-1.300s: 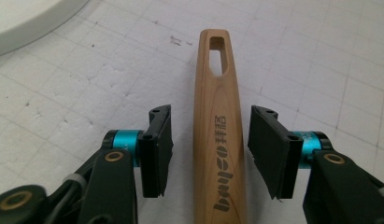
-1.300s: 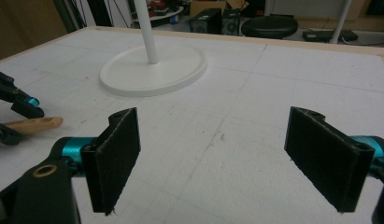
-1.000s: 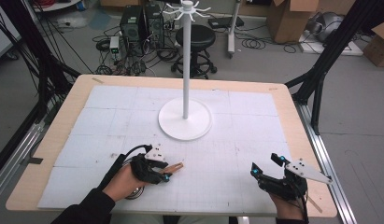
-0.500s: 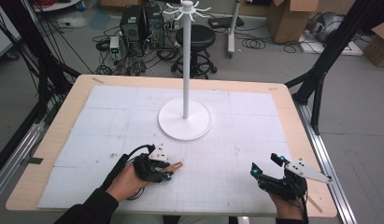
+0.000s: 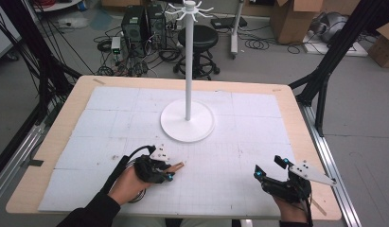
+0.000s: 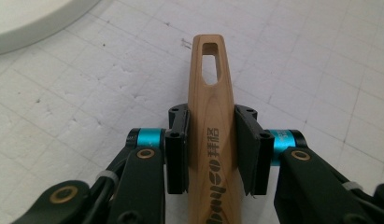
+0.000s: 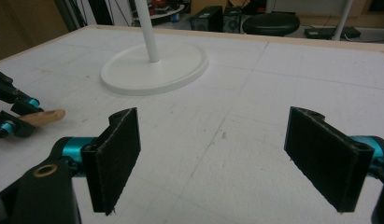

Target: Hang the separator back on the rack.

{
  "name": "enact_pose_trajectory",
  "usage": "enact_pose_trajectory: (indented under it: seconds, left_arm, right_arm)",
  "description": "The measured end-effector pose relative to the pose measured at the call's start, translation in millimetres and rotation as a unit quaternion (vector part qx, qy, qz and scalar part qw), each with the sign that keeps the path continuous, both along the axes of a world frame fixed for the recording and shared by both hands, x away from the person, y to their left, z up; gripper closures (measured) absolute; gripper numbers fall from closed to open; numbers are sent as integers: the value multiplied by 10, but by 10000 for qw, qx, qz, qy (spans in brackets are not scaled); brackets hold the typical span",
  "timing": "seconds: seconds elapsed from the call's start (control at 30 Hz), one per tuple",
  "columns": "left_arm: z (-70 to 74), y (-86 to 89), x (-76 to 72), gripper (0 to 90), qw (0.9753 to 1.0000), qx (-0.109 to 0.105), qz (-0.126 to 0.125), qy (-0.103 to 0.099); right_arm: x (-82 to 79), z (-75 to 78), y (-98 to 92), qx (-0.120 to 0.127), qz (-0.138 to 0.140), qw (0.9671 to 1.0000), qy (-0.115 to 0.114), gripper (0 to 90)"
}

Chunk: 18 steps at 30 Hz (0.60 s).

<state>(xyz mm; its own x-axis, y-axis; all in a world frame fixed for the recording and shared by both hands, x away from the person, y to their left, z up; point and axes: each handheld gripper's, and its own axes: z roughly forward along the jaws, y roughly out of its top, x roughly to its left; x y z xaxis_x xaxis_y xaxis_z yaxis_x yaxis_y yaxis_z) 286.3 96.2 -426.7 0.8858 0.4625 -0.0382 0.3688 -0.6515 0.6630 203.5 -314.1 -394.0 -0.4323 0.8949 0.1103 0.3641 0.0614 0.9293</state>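
The left gripper point(image 6: 212, 140) is clenched on a slim light-brown wooden handle with a slotted hanging hole at its tip point(image 6: 211, 121), held low over the white gridded worktop point(image 5: 239, 142) near its front edge, left of middle. It looks stiff, light and smooth; the grip sits below the slot, sensibly. The right gripper point(image 7: 227, 158) hangs released near the front right corner.

Burnt into the wooden handle point(image 6: 211, 140): two Chinese characters, then Latin letters partly hidden, ending roughly in "eo"; not fully readable.
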Motion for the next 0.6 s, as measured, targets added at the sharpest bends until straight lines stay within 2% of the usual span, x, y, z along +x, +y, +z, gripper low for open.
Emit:
enact_pose_trajectory:
  seconds: [0.07,0.1,0.17,0.2,0.23,0.3,0.37,0.4,0.43,0.47,0.57,0.6]
  left_arm:
    - [19,13,-5,672,10000,-61,16,-13]
    - [63,48,-17,673,9996,-256,91,-48]
    - [90,73,-23,673,9994,-326,122,-62]
    - [140,124,-36,673,9983,-541,205,-92]
    - [140,124,-36,674,9983,-541,205,-92]
    - [235,235,-64,673,9961,-810,299,-178]
    - [305,316,-92,674,9943,-972,374,-242]
    - [305,316,-92,674,9943,-972,374,-242]
    - [362,387,-128,674,9922,-1126,440,-306]
    - [362,387,-128,674,9922,-1126,440,-306]
    - [453,501,-200,674,9869,-1477,491,-426]
    - [493,551,-231,673,9831,-1692,497,-489]
  right_arm:
    - [-1,1,1,3,0,10000,1,175]
    - [-1,1,3,10,8,10000,4,175]
    - [-1,2,3,10,23,10000,-4,175]
    - [-1,2,5,16,32,10000,-8,175]
    - [-2,4,7,11,38,10000,-15,175]
    - [0,6,9,12,49,10000,-30,174]
    - [2,6,12,40,80,9999,-51,174]
    - [2,6,12,40,80,9999,-51,174]
    - [2,8,26,71,156,9998,-56,174]
    - [2,8,26,71,156,9998,-56,174]
    - [8,17,55,123,314,9994,-109,174]
    - [11,28,78,205,461,9986,-152,175]
